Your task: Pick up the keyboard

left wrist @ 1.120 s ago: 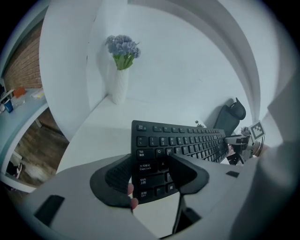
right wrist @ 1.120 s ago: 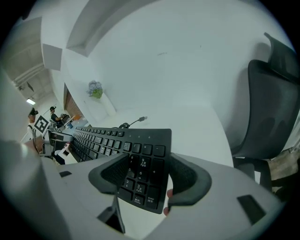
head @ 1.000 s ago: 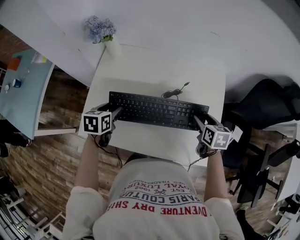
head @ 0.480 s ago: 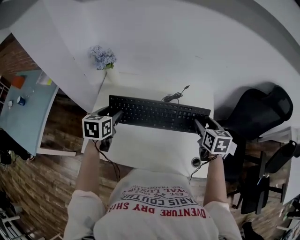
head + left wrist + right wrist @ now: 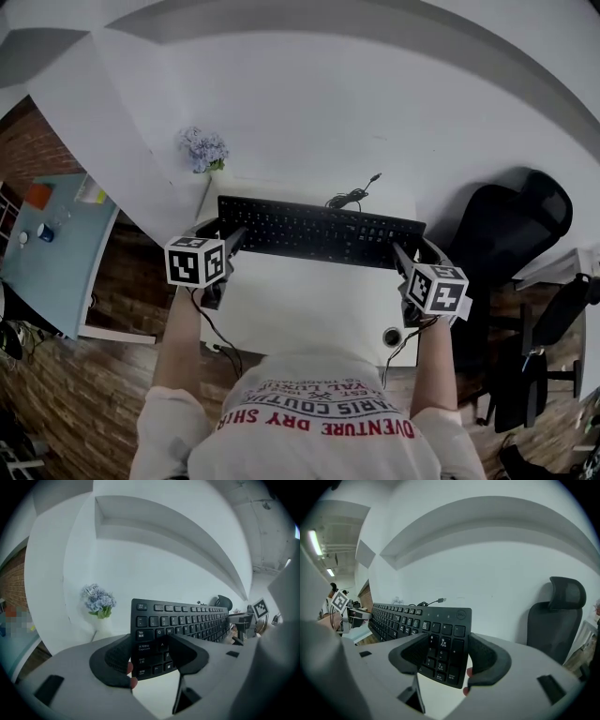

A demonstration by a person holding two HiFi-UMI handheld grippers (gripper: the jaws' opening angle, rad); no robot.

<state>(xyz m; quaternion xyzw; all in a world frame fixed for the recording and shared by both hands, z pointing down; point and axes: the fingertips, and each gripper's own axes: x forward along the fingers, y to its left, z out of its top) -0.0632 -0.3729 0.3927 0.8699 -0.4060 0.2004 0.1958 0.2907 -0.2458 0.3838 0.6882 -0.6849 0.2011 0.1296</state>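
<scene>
Since a second ago the keyboard [image 5: 319, 232] has come up off the table [image 5: 309, 314]. It now spans nearly the full width of the tabletop in the head view, where before it lay well inside both side edges. Both grippers have risen with it and keep the same ends.

Left gripper [image 5: 225, 236]: jaws are closed on the keyboard's left end, one pad on the key face and one behind. The left gripper view shows the lower-left keys between the pads. No gap shows there.

Right gripper [image 5: 405, 255]: jaws are clamped on the right end, over the number pad. The right gripper view shows the corner of the keyboard sticking out past the pads toward the camera.

Position of the keyboard: it is held between the two grippers, lengthwise left to right in front of me, keys up and facing the head camera. In both gripper views its far edge stands against the white wall, with the bare white tabletop below its near edge.

Cable [image 5: 349, 197]: it is bunched behind the far edge of the keyboard, its plug end lying loose toward the wall.

Surroundings: a bunch of pale blue flowers [image 5: 203, 150] stands at the table's far left corner, apart from the keyboard. A black office chair [image 5: 511, 220] stands to the right of the table.
</scene>
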